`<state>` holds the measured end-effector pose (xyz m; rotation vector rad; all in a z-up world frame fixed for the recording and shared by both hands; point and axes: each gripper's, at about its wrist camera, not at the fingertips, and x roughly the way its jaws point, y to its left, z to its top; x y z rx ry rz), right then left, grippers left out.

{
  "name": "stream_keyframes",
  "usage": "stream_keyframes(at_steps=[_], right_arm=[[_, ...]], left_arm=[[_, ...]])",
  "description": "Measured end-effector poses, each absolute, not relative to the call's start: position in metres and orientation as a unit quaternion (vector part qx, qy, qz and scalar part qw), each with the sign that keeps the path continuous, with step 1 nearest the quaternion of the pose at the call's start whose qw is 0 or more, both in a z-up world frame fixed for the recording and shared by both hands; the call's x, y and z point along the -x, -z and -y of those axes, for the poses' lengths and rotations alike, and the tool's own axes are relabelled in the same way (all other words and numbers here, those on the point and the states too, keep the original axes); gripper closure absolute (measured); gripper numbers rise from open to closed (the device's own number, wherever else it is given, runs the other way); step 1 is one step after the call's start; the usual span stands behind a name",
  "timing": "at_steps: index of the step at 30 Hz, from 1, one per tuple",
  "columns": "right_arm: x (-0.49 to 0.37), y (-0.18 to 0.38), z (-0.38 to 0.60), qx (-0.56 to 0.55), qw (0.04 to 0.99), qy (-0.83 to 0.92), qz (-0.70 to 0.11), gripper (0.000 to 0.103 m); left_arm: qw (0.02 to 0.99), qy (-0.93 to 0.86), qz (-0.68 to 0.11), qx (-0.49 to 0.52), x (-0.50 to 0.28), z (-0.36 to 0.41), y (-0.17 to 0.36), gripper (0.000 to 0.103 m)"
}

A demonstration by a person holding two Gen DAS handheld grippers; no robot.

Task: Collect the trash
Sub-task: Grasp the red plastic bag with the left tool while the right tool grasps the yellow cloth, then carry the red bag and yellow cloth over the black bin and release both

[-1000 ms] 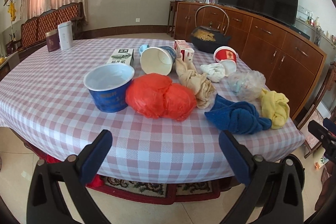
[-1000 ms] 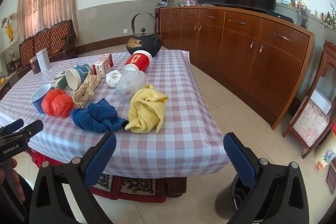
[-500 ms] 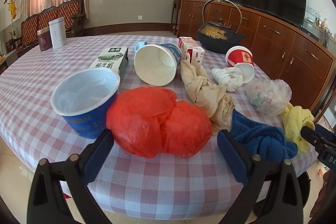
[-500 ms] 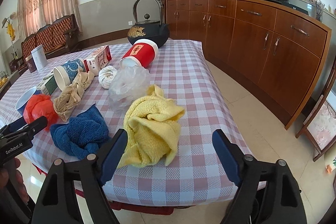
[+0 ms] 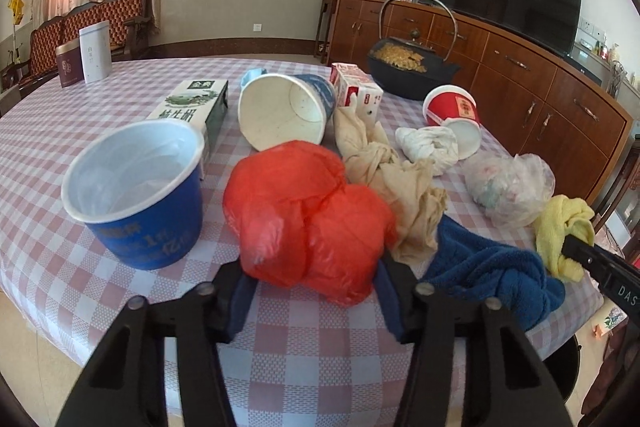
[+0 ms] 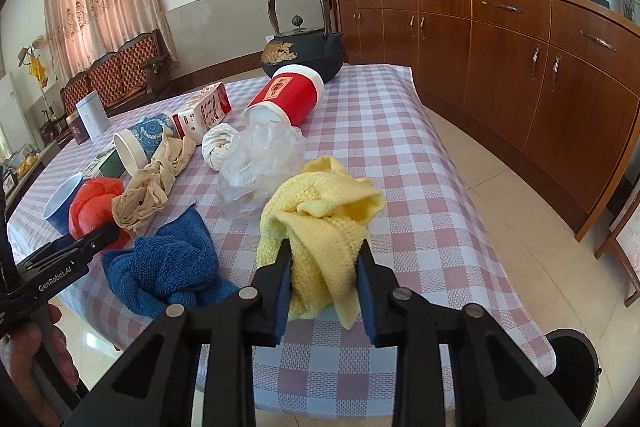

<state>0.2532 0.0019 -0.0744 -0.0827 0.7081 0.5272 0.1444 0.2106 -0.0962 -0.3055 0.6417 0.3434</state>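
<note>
Both my hand-held grippers have closed in since a second ago: left hand-held gripper point(image 5: 314, 289) clamps the red bag point(image 5: 308, 219) at 12 o'clock; right hand-held gripper point(image 6: 323, 277) pinches the yellow cloth point(image 6: 320, 219). Both grasps look ready for lifting.

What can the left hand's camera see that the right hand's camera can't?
Only the left wrist view shows inside the blue cup and the whole green box flat on the table.

Only the right wrist view shows the right gripper closed on the yellow cloth, and a black bin on the floor.

Both show the red bag, held by the left gripper, the blue towel and the black kettle.
</note>
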Motion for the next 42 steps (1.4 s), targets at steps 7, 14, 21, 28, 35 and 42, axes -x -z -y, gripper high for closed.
stream_keyframes(at_steps=[7, 14, 21, 28, 35, 42], right_arm=[[-0.245, 0.057, 0.011, 0.028, 0.917, -0.241, -0.317, 0.072], [-0.235, 0.041, 0.028, 0.021, 0.927, -0.229, -0.296, 0.072], [-0.215, 0.022, 0.053, 0.016, 0.939, -0.213, -0.27, 0.072], [-0.187, 0.004, 0.088, 0.009, 0.95, -0.186, -0.25, 0.072], [-0.168, -0.004, 0.133, -0.003, 0.959, -0.147, -0.242, 0.072], [-0.155, -0.003, 0.191, -0.022, 0.965, -0.097, -0.243, 0.072]], left_arm=[[0.932, -0.156, -0.292, 0.151, -0.133, -0.206, 0.085, 0.06], [0.941, -0.15, -0.271, 0.135, -0.119, -0.192, 0.066, 0.061], [0.95, -0.13, -0.255, 0.124, -0.107, -0.171, 0.044, 0.061], [0.959, -0.08, -0.25, 0.106, -0.103, -0.135, 0.031, 0.061], [0.963, -0.023, -0.253, 0.088, -0.11, -0.089, 0.025, 0.061], [0.962, 0.037, -0.265, 0.062, -0.123, -0.035, 0.023, 0.061]])
